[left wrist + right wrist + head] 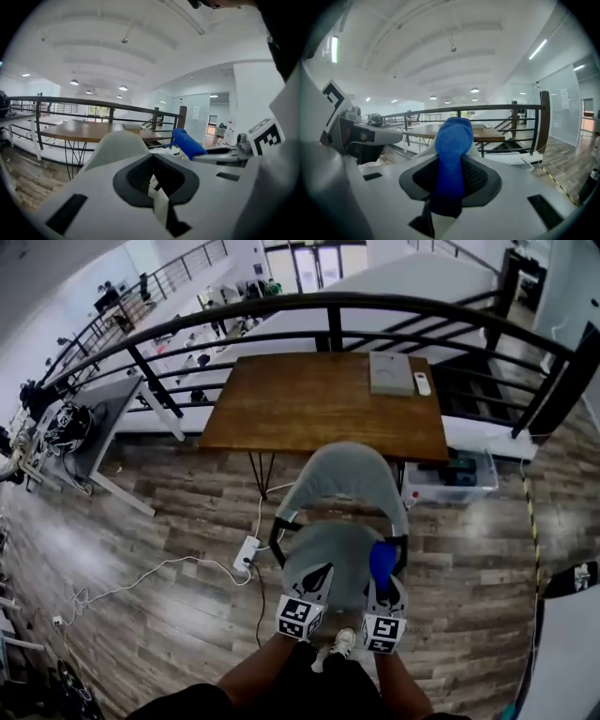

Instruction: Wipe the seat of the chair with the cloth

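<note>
I see the wooden table [309, 404] bearing a grey flat box [390, 372] and a white remote [422, 382]. The plank floor [169, 521] carries the chair [342, 479] and a power strip [247, 554].

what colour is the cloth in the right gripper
Bright blue. The cloth shows best in the right gripper view, pinched between the jaws.

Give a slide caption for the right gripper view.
Right gripper shut on a blue cloth, facing the grey chair and wooden table.
</note>
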Demonstrator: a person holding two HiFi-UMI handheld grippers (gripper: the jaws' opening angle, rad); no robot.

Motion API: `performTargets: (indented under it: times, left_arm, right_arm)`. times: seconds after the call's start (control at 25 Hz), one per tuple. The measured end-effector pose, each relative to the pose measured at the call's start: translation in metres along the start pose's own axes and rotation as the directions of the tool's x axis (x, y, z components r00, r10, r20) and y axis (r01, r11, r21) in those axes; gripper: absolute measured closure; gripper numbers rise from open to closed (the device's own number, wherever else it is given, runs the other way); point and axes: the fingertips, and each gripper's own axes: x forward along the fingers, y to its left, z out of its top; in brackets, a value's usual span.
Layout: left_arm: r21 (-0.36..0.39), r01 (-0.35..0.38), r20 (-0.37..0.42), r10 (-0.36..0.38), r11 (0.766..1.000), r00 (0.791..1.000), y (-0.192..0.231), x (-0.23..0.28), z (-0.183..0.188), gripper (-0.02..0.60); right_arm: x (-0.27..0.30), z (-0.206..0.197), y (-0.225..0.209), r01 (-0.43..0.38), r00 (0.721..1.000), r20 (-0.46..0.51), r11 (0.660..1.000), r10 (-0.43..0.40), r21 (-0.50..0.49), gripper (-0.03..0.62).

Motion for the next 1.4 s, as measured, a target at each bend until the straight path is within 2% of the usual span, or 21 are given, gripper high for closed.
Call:
performTargets:
  times: [0.24,0.48,0.64,0.88,1.08,1.4]
  left_arm:
    - [0.016,-0.029,0.098,0.028,0.999,0.995,-0.006,-0.03,0.062,0.58]
    - [0.065,-0.067,0.174,0.055,0.996,0.983,0.004,-0.047,0.107,0.58]
    - [0.075,-0.08,0.222,0.062,0.994,0.973,0.003,-0.055,0.126,0.58]
    - [0.09,-0.095,0.24,0.071,0.991,0.968,0.002,-0.057,0.135,0.58]
    - [0.04,-0.085,0.276,0.071,0.996,0.959,0.0,-0.063,0.147,0.58]
    - [0.061,-0.116,0.307,0.092,0.991,0.947,0.005,-0.07,0.158,0.58]
  right_arm:
    - [-0.018,0.082,0.024,-0.058,0.989,0.134,0.995,0.068,-0.077,0.474]
    - [-0.029,0.126,0.029,-0.063,0.972,0.22,0.994,0.08,-0.084,0.474]
    - [-0.035,0.149,0.036,-0.076,0.958,0.266,0.988,0.11,-0.135,0.474]
    - [-0.034,0.16,0.037,-0.077,0.95,0.288,0.984,0.122,-0.162,0.474]
    - [-0.041,0.159,0.04,-0.081,0.952,0.276,0.978,0.133,-0.191,0.474]
    - [-0.037,0.16,0.045,-0.108,0.943,0.291,0.975,0.163,-0.197,0.474]
